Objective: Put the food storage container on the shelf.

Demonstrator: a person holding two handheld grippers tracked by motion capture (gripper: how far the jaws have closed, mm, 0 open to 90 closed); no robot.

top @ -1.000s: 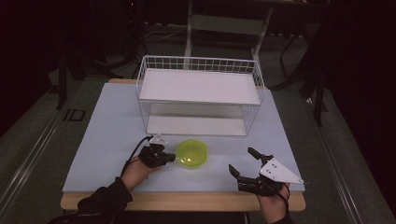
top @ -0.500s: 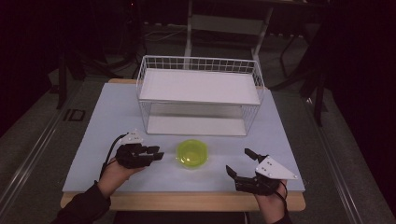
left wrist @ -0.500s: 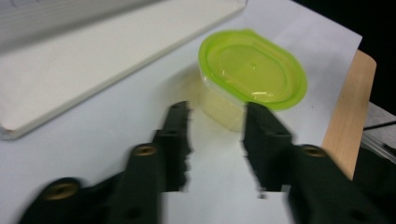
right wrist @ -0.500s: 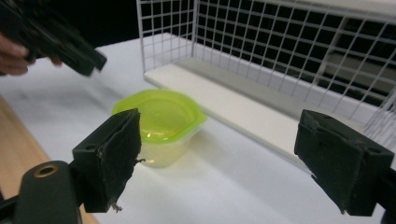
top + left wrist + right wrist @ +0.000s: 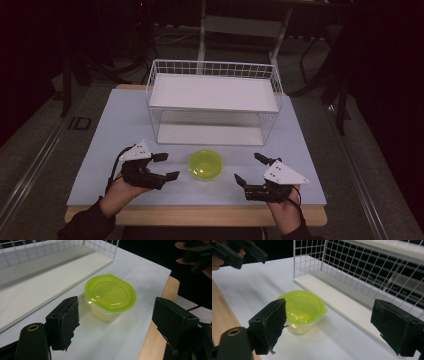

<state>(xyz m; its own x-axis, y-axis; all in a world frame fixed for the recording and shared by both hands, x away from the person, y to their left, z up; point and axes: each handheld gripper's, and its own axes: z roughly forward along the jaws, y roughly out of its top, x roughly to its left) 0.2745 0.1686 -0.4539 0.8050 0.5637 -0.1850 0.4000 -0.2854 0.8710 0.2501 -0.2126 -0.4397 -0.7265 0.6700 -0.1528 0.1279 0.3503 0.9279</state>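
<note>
A pale surface with a wooden front edge is seen from above, with a white wire shelf rack standing toward its far side. A small clear container closed by a yellow-green lid rests upright on the surface in front of the rack, between the two grippers and touched by neither.

The left gripper is held in a hand at the container's left — its jaws are spread wide and aimed toward the container. In the left gripper view the container sits beyond the two black jaws, framed in the gap between them, with the rack's lower white board behind it.

The right gripper is held at the container's right, a grey three-cornered plate on its top; its jaws are likewise spread apart and empty. In the right gripper view the container lies beyond the left-hand jaw, just in front of the rack's lower board and wire grid, and the other gripper is seen farther off at the upper left.

No brand, label or writing can be read on the lid, the container or the rack. A marking on the floor to the left of the surface is too small to be read.
</note>
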